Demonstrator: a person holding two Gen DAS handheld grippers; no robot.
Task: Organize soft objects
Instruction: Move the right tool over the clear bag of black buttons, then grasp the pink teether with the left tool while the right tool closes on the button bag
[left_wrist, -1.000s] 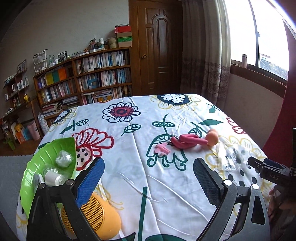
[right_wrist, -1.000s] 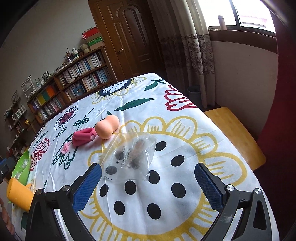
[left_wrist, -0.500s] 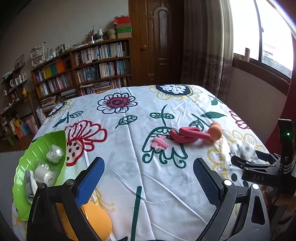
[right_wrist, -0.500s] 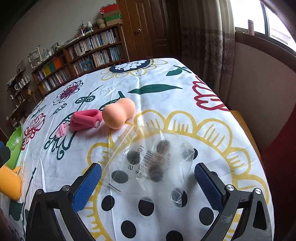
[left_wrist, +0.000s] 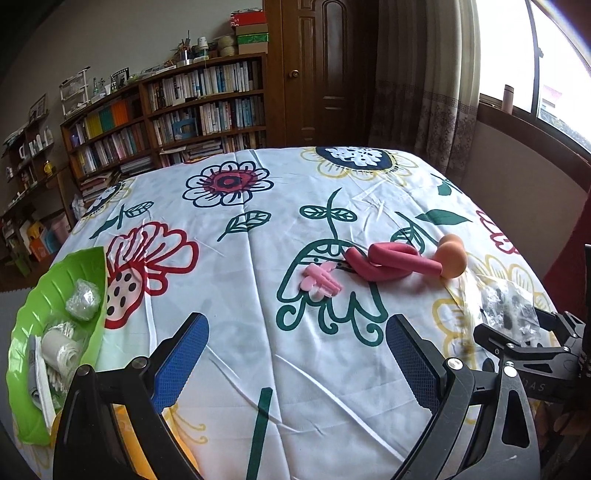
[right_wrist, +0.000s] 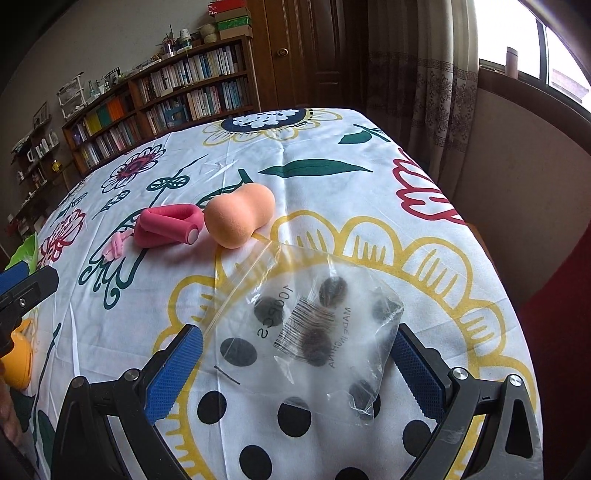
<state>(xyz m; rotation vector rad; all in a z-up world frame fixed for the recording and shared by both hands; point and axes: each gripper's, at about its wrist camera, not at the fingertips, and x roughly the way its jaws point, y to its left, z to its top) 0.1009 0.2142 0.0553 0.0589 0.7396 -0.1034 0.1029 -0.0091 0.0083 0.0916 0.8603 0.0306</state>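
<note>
A clear plastic bag (right_wrist: 314, 332) with dark round pieces lies flat on the flowered cloth, between the blue pads of my open right gripper (right_wrist: 295, 363), which hovers low over it. Beyond it sit a peach sponge (right_wrist: 238, 214), a bent pink foam roller (right_wrist: 168, 225) and a small pink foam piece (right_wrist: 114, 249). My left gripper (left_wrist: 295, 360) is open over bare cloth, nothing between its fingers. In the left wrist view the roller (left_wrist: 388, 264), sponge (left_wrist: 452, 258), pink piece (left_wrist: 319, 282) and bag (left_wrist: 506, 308) lie ahead to the right, the bag by the right gripper (left_wrist: 524, 343).
A green leaf-shaped tray (left_wrist: 48, 306) at the table's left edge holds a clear wrapped bundle (left_wrist: 83, 299) and white rolls (left_wrist: 59, 345). An orange object (right_wrist: 18, 363) lies under my left gripper. A bookcase (left_wrist: 166, 118), door and curtained window stand beyond the table.
My right gripper has moved forward and down until the plastic bag lies between its fingers. My left gripper has drawn back and risen a little, so the orange object is mostly hidden beneath it.
</note>
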